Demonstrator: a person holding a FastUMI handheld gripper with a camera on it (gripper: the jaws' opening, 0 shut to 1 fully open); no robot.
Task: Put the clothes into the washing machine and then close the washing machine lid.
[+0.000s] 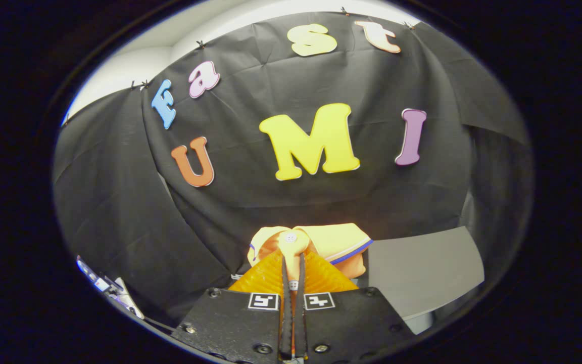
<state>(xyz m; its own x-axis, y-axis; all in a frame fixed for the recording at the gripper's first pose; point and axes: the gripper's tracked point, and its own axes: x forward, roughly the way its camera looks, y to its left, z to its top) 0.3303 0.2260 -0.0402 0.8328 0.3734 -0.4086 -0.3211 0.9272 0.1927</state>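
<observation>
Gripping the yellow garment (321,241) by a thin buttoned fold, the gripper (291,263) has its fingers clamped nearly together on cloth held aloft before the booth wall (grey table (422,273) just beyond), so slippage mid-carry is the likely fault.

Dim booth | light from above-left (pale glow) | sharp centre | fisheye-bent edges

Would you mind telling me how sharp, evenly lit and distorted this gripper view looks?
Gripper view: strong fisheye bending of the cloth wall; the yellow garment clamped in the gripper is sharp and brightly lit; the grey surface beside it shows no glare.
</observation>
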